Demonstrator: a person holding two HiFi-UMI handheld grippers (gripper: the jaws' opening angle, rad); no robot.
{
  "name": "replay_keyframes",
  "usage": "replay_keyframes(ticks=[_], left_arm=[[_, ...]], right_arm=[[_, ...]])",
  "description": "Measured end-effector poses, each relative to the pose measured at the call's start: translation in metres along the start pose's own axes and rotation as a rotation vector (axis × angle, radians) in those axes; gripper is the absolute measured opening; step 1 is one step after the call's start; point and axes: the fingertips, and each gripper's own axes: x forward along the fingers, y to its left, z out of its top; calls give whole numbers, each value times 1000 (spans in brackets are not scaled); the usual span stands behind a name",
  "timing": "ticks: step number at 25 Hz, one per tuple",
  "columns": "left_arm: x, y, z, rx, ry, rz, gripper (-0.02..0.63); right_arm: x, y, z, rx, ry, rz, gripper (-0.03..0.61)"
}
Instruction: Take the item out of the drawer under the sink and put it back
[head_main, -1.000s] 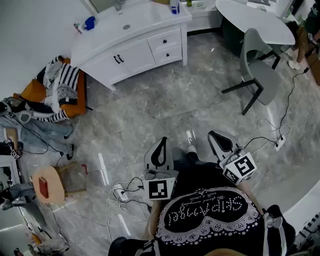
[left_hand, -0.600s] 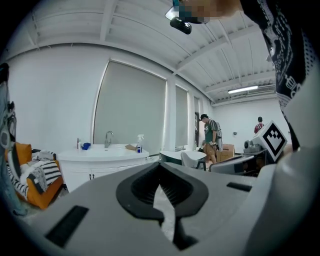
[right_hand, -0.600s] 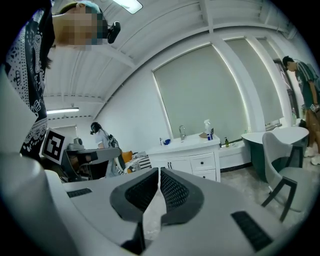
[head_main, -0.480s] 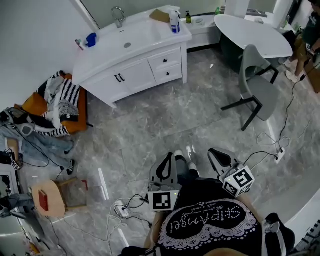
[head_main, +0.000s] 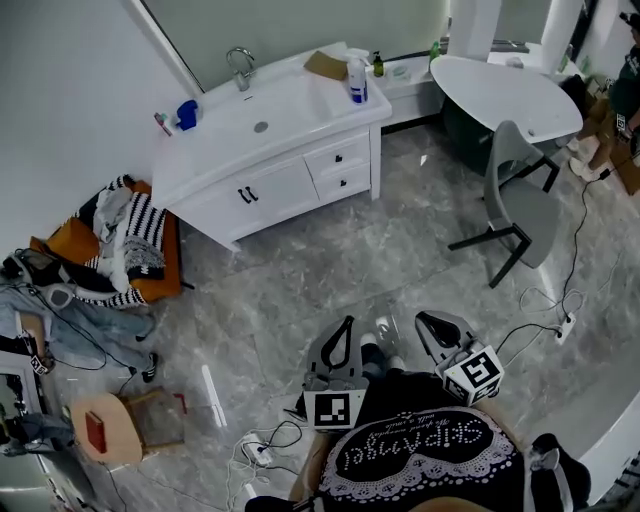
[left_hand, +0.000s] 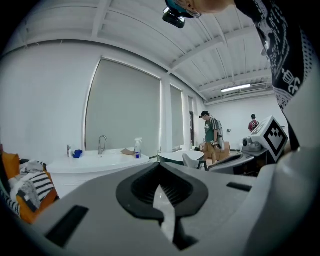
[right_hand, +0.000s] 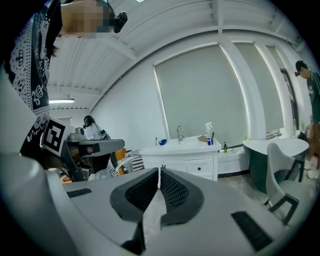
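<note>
Chair (head_main: 518, 205) near sink cabinet (head_main: 270, 190), drawers (head_main: 340, 170) closed

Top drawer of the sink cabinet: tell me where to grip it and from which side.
Pinch the small dark knob centred on the front of the top drawer, coming straight at that face. The drawer sits shut, so its knob seems the only protruding hold.

Shirt (head_main: 415, 445), head view: large studded lettering, upside down to the camera, reads roughly "SHIPAngel". The thin script line beside it is too small to read.

Marker cube (head_main: 333, 408) on left tool (head_main: 347, 324), second cube (head_main: 474, 372) on right tool (head_main: 422, 318): black-and-white square codes, no letters or digits.

Spray bottle (head_main: 356, 80) on counter (head_main: 300, 110): label illegible.
</note>
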Motion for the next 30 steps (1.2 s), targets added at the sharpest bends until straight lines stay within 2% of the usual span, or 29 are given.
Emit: replay_keyframes(ticks=[5,15,21,25,30], left_arm=[[2,27,-7,-58,27,2,4],[1,72,-13,-68,37,23,3],[0,84,-16,-92,49,52,3],[10,102,-13,-105,73,95,3],[37,114,-15,-106,63,131,3]], right_arm=[[25,4,5,13,0,-5,26],[62,16,16,17,-27,-22,26],[73,9,27,14,-44,-42,26],[88,-6,49,-12,-61,-71,26],[110,-28,61,-26,-84,-36,26]])
